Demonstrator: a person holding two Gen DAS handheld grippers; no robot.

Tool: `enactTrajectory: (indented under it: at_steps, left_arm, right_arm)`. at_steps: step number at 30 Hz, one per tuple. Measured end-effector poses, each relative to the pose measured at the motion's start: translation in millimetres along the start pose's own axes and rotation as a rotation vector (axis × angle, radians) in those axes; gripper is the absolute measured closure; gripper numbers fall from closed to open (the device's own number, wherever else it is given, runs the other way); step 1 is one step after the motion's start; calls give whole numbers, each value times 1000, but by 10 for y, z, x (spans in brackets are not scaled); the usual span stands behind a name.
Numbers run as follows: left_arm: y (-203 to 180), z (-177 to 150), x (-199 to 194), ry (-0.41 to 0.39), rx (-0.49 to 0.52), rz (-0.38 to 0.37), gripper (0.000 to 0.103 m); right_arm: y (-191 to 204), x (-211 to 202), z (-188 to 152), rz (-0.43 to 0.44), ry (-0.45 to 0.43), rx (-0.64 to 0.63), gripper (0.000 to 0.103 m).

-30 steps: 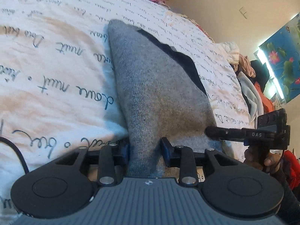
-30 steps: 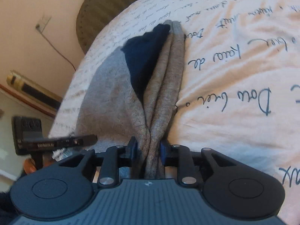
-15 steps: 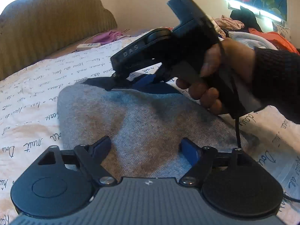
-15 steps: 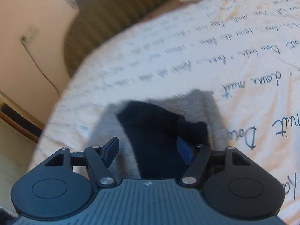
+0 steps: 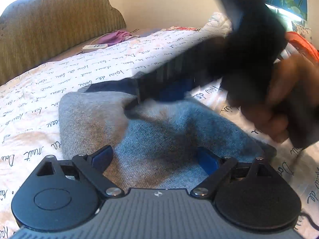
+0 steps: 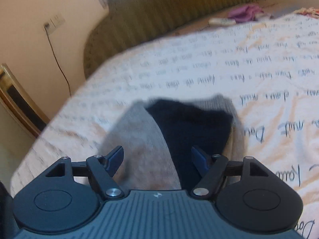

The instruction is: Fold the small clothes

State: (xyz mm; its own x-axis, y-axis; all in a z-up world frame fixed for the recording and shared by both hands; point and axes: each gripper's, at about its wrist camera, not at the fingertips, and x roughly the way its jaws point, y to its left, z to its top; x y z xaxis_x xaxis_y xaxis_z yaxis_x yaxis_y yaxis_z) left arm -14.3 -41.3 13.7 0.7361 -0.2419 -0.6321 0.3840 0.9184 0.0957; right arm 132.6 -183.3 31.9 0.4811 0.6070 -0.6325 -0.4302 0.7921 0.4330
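Grey knit garment (image 5: 159, 139) with a navy-blue panel (image 6: 189, 127) lies folded on the bedspread (image 5: 59, 79), a white cover printed with lines of dark cursive script. In the left wrist view the left gripper (image 5: 157, 159) sits low over the near edge of the grey knit, its jaws spread wide with a blue pad on either side and nothing held between them — the fabric simply lies flat beneath the gap. Across the far side of the garment, the right gripper (image 5: 139, 99) reaches in from the right, blurred, its dark tip down at the seam where grey meets navy; the bare hand (image 5: 283, 103) gripping its handle fills the right of that view. From the right wrist view the right gripper (image 6: 157, 159) also shows its jaws parted wide, blue pads standing apart over the cloth, grasping nothing; grey fabric lies under the left pad and the navy panel under the right. At the head of the bed stands a ribbed olive-tan headboard (image 5: 49, 29), and near it a white remote control (image 5: 94, 47) lies just beside a crumpled purple cloth (image 5: 115, 35). An orange garment (image 5: 303, 43) shows at the far right edge — behind the hand.
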Motion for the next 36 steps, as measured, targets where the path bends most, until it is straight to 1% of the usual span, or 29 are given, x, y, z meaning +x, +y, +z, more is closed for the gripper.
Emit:
enactTrajectory:
  at_steps: [1,2,3,4,5,6,8,10,11,13,15,17,18,20,21,22,23,24,25,26,27,28,29,30,32,33,34,36]
  left_arm:
    - [-20,10,11,3,6,5,10]
    - [-27,14,9,6,9,8,10]
    - [-17,16,-7,7,10,11,11]
    - [-11,18,-33,4,8,17,14]
    - [1,21,-79,-4,-1,25,16]
    - [24,25,-163,-21,-19,31,21]
    - [90,4,-390,-74,-65,25,20]
    - [155,-91,-673,-145,-91,40,13]
    - [196,-153,-788,-168,-97,53,11]
    - [303,-296,-955,-183,-118,83,10]
    - [425,-434,-1037,-168,-155,106,10]
    - [528,-486,-1015,-155,-198,96,12]
    - [529,-488,-1002,-151,-214,90,15]
    - [411,-464,-1004,-176,-206,33,20]
    - [321,-470,-1018,-197,-189,-2,20]
    - [229,-472,-998,-201,-167,-42,19]
    - [149,-472,-913,-169,-152,-75,18]
    - [95,-489,-775,-102,-150,-98,19]
    - [73,-520,-623,-22,-158,-109,22]
    - [76,-581,-533,5,-159,-95,25]
    - [88,-636,-541,-22,-149,-82,24]
    - [120,-634,-564,-16,-158,-90,24]
    - [150,-624,-612,-16,-171,-88,25]
    - [175,-618,-682,-24,-178,-88,25]
    - [209,-615,-822,-55,-194,-69,22]
    - [219,-619,-905,-73,-208,-42,17]
    - [232,-625,-971,-88,-226,-6,8]
    - [240,-640,-1030,-100,-278,86,1]
  right_arm:
    - [-27,39,-70,-16,-39,-52,29]
    - [-44,46,-85,-14,-58,-74,29]
    - [-55,10,-60,-12,-55,-42,29]
    - [-40,-36,-25,-25,-53,-10,29]
    - [-8,-89,2,-46,-61,-2,29]
    - [40,-170,9,-78,-80,-9,29]
    - [136,-355,-30,-113,-118,-39,29]
    - [192,-632,-142,-98,-163,-68,29]
    - [199,-751,-209,-91,-177,-75,29]
    - [220,-996,-372,-91,-194,-97,28]
    - [219,-1218,-548,-104,-196,-108,26]
    - [231,-1316,-669,-107,-194,-103,25]
    - [257,-1325,-708,-86,-191,-94,25]
    - [292,-1261,-750,-14,-184,-54,25]
    - [302,-1178,-755,30,-174,-25,25]
    - [293,-1096,-763,70,-158,7,25]
    - [254,-967,-774,119,-125,56,25]
    - [199,-817,-802,145,-78,114,25]
    - [137,-685,-823,136,-34,155,26]
    - [79,-588,-864,129,-15,165,26]
    - [39,-606,-900,153,-48,167,26]
    - [9,-636,-899,163,-43,203,26]
    - [12,-695,-892,157,-40,224,26]
    - [49,-783,-883,137,-39,219,26]
    - [160,-975,-898,87,-63,169,25]
    - [215,-1081,-922,66,-78,130,25]
    - [273,-1177,-971,40,-93,91,25]
    - [397,-1299,-1099,-51,-111,18,24]
